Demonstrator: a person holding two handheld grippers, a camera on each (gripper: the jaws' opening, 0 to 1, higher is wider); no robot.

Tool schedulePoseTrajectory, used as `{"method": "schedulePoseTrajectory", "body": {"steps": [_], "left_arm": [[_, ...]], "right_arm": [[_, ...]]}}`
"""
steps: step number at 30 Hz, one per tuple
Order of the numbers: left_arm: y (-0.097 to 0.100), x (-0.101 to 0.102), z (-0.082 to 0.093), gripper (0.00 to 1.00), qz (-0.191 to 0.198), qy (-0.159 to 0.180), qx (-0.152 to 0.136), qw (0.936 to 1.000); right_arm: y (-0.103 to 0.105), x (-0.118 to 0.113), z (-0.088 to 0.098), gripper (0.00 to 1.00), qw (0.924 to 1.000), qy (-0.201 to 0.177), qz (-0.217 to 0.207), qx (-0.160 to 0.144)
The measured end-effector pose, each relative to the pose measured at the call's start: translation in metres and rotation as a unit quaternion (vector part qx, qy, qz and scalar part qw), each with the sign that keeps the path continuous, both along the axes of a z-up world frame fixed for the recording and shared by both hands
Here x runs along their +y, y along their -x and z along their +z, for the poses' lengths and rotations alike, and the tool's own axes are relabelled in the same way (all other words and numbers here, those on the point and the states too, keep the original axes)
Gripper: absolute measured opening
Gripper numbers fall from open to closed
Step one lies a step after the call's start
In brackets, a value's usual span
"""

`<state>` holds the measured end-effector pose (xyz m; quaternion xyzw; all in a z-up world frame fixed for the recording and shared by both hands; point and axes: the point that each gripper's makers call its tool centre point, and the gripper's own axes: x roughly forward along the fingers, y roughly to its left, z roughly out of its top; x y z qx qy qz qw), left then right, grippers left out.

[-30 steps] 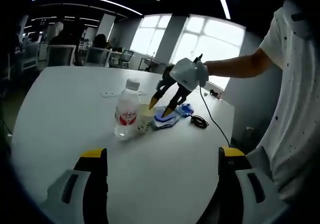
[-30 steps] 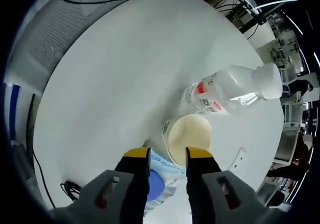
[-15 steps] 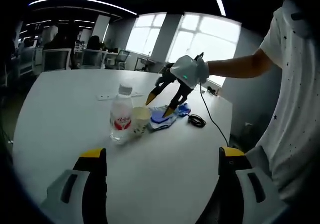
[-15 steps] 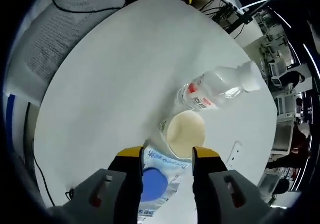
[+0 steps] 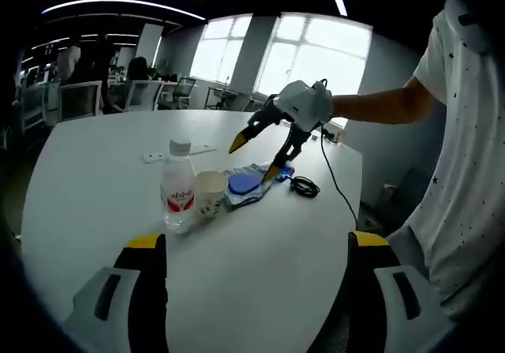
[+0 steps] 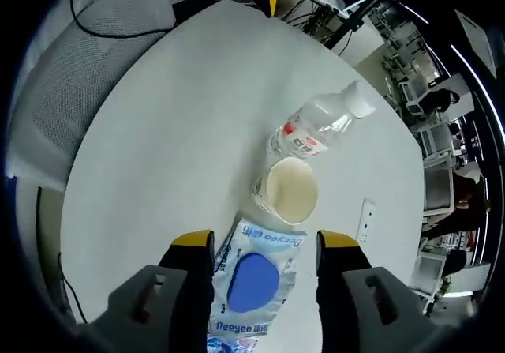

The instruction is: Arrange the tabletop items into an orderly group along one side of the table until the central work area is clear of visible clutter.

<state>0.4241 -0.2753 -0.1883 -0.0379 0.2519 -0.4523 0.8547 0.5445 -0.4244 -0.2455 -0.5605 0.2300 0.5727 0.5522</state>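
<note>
A clear water bottle (image 5: pixel 177 198) with a red label stands on the white table (image 5: pixel 95 179), touching a paper cup (image 5: pixel 210 193). A white wipes pack (image 5: pixel 246 184) with a blue lid lies just right of the cup. My right gripper (image 5: pixel 256 154) hovers open above the pack, held by a person's arm. In the right gripper view, looking down, the wipes pack (image 6: pixel 254 280) lies between the open yellow-tipped jaws of the right gripper (image 6: pixel 264 242), with the cup (image 6: pixel 287 191) and bottle (image 6: pixel 316 124) beyond. My left gripper (image 5: pixel 254 246) stands open over bare table, well short of the bottle.
A coiled black cable (image 5: pixel 304 185) lies near the table's right edge. A small flat white item (image 5: pixel 175 152) rests behind the bottle. Office chairs (image 5: pixel 77 99) and desks stand beyond the far edge. The person's white shirt (image 5: pixel 465 179) is on the right.
The right gripper has risen away from the cup and pack and its jaws have spread wider. The left gripper view has drawn back slightly.
</note>
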Motion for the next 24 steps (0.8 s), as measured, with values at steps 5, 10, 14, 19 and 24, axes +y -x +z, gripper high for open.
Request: {"method": "schedulePoseTrajectory", "body": {"steps": [5, 10, 14, 19, 24], "left_arm": [[-0.002, -0.008, 0.002, 0.98, -0.007, -0.006, -0.003, 1.0], [-0.005, -0.012, 0.007, 1.0, -0.008, -0.013, -0.01, 0.9998], [-0.004, -0.019, 0.01, 1.0, -0.014, -0.016, -0.011, 0.9997], [-0.004, -0.026, 0.013, 1.0, -0.015, -0.021, -0.016, 0.9995], [-0.008, -0.029, 0.015, 1.0, -0.003, -0.018, -0.029, 0.9994]], "right_arm": [[0.005, -0.014, 0.01, 0.52, 0.9988, -0.03, -0.038, 0.002], [0.009, -0.03, 0.017, 0.56, 0.9957, -0.055, -0.074, 0.002], [0.015, -0.05, 0.022, 0.58, 0.9922, -0.07, -0.103, 0.0], [0.025, -0.074, 0.026, 0.61, 0.9844, -0.095, -0.148, 0.006], [0.037, -0.096, 0.028, 0.63, 0.9729, -0.123, -0.195, 0.011]]}}
